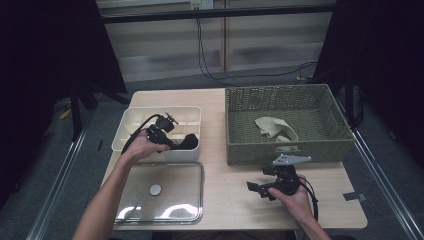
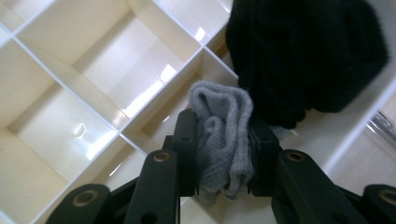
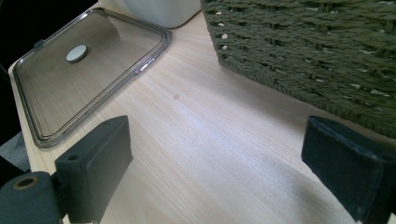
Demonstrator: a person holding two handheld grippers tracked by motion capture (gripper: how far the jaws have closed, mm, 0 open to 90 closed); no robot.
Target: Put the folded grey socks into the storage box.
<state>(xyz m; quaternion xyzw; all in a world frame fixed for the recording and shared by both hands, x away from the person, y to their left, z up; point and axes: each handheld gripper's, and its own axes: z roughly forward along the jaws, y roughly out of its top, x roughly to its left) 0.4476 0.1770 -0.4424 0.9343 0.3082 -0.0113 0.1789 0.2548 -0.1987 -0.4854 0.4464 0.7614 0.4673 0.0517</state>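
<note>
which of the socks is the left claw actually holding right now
The grey sock, pinched between the left claw's jaws over the divided box. The black one lies in the box; the beige ones are in the basket.

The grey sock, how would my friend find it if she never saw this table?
Start at the white plastic divider box on the table's left side, beside the green woven basket. Over its compartments, the left gripper is shut on a folded grey knitted sock. Right next to it is a bigger black knitted sock; the grey one is paler, smaller and pinched between the jaws.
</note>
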